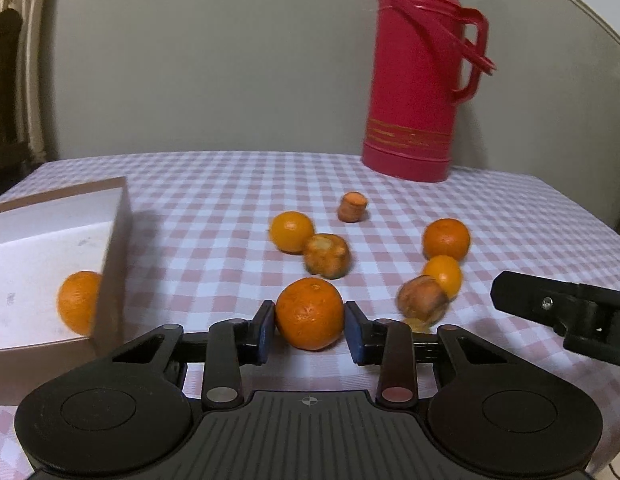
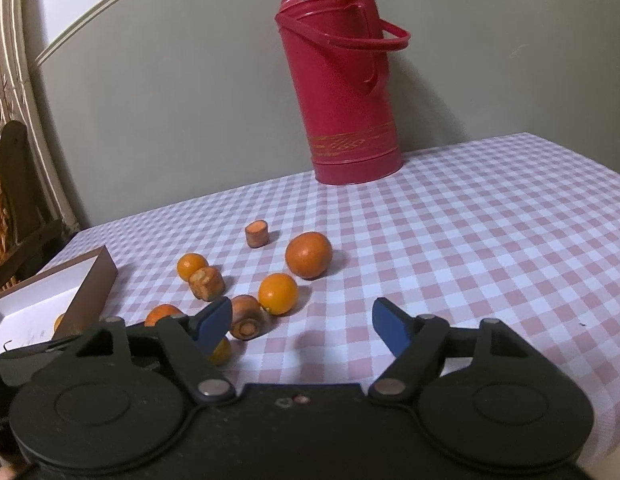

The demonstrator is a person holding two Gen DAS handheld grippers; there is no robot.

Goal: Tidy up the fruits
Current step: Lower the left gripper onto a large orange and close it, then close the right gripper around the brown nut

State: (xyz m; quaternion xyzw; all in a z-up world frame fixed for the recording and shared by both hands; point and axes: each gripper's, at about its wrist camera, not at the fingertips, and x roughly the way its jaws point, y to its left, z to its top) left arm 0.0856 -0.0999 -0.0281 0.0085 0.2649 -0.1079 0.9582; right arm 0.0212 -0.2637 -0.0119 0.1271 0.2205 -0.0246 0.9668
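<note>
The left tool (image 1: 310, 326) has its pads against both sides of an orange (image 1: 309, 314) resting on the checked tabletop (image 1: 214, 216). Left of that orange, an open box (image 1: 50, 248) holds one orange (image 1: 78, 302). Beyond and to the right of it lie three more oranges and three carrot chunks, making five oranges in all. One red thermos (image 1: 420, 80) stands behind them. The right tool (image 2: 302, 322) is spread open and empty.

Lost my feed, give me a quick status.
Left gripper shut on an orange. Right gripper open, empty. Box beside it, path clear.
</note>
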